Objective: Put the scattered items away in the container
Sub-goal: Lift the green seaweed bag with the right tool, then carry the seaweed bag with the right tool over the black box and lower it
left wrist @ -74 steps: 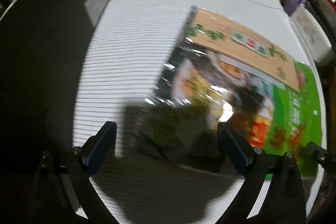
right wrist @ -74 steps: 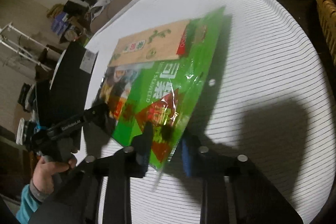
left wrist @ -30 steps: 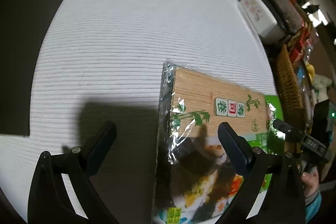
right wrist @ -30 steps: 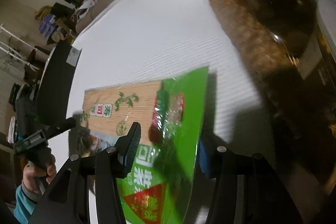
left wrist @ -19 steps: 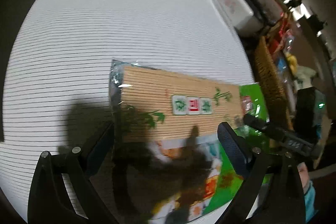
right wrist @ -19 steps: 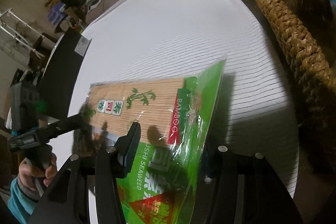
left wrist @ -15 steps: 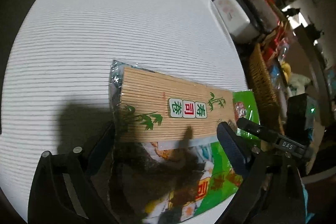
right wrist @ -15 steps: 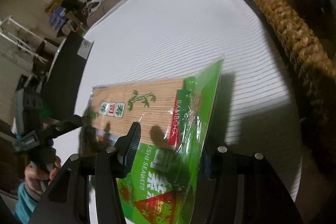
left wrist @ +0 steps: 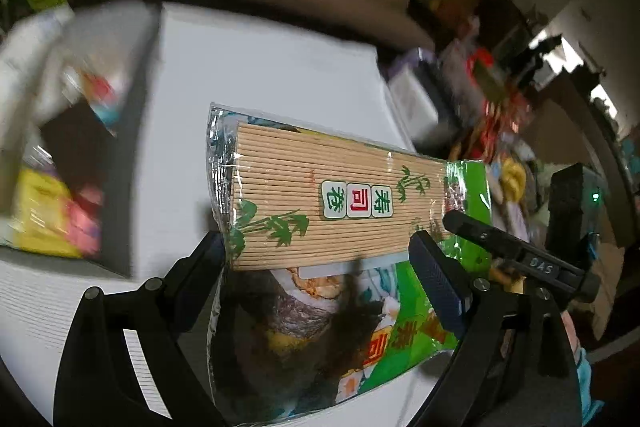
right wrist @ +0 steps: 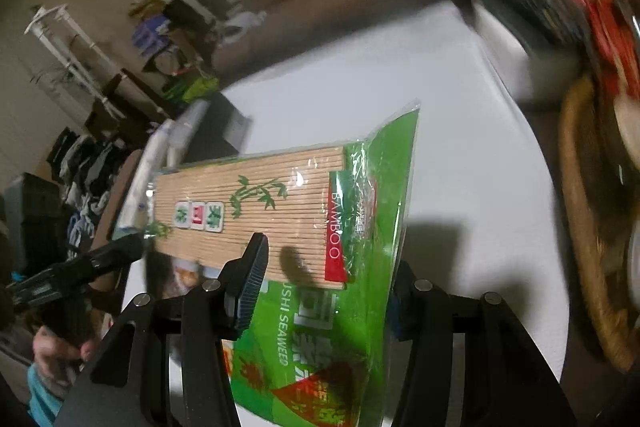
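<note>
The sushi seaweed packet point(left wrist: 320, 227), a green plastic bag with a bamboo rolling mat showing through its front, hung above the white tabletop point(left wrist: 260, 75), carried between both claws. The left claw point(left wrist: 320, 267) was clenched across the packet's width, one finger at each side edge. The right claw point(right wrist: 324, 291) gripped the packet's green edge. A wicker basket point(right wrist: 580, 227) stood just beside the tabletop's right side.

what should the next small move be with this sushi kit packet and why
Probably carry the sushi kit packet sideways toward the wicker basket. Both the left gripper and right gripper clamp it clear above the white table, and the basket sits just past the table's edge.
</note>
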Demonstrator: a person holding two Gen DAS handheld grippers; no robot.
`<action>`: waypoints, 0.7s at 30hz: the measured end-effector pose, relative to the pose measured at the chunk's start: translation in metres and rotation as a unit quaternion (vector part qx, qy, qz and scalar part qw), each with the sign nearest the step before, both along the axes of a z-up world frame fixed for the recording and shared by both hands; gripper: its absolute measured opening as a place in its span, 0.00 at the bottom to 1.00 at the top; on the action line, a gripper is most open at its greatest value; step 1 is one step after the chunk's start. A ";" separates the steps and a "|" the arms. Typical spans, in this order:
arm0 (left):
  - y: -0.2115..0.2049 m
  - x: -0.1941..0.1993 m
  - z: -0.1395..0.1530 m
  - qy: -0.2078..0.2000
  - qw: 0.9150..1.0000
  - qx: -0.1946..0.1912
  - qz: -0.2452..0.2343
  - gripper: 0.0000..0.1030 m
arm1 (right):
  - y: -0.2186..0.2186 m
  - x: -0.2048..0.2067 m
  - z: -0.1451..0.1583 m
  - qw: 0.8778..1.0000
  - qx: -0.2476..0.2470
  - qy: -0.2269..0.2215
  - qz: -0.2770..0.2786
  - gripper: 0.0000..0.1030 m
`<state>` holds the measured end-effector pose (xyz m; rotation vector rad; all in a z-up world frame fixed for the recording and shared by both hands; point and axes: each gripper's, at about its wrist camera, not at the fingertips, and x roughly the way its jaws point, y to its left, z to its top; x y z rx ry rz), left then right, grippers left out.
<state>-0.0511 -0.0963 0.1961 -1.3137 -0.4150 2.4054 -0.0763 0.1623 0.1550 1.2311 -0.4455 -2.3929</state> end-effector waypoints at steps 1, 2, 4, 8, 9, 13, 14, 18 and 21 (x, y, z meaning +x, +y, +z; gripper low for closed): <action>-0.015 -0.001 0.016 0.012 1.000 -0.003 0.011 0.89 | -0.013 -0.004 0.012 1.000 -0.007 0.008 0.005 0.52; -0.029 -0.002 0.028 0.019 1.000 -0.006 0.019 0.88 | -0.027 -0.009 0.022 1.000 -0.016 0.014 0.011 0.52; -0.063 -0.008 0.052 0.030 0.999 -0.012 0.040 0.89 | -0.059 -0.018 0.040 0.999 -0.037 0.021 0.026 0.52; -0.138 -0.033 0.083 0.033 0.995 -0.048 0.086 0.89 | -0.138 -0.049 0.056 0.996 -0.061 0.009 0.058 0.52; -0.155 -0.041 0.086 0.028 0.993 -0.057 0.098 0.90 | -0.159 -0.059 0.056 0.996 -0.064 0.003 0.064 0.52; -0.216 -0.073 0.078 0.004 0.988 -0.087 0.129 0.90 | -0.233 -0.093 0.047 0.994 -0.069 -0.019 0.080 0.52; -0.231 -0.083 0.069 -0.006 0.986 -0.092 0.137 0.90 | -0.247 -0.102 0.040 0.994 -0.069 -0.028 0.083 0.52; -0.270 -0.116 0.021 -0.046 0.983 -0.095 0.152 0.90 | -0.287 -0.130 0.003 0.993 -0.052 -0.061 0.081 0.52; -0.285 -0.135 -0.011 -0.063 0.980 -0.098 0.160 0.90 | -0.308 -0.145 -0.023 0.993 -0.027 -0.076 0.088 0.52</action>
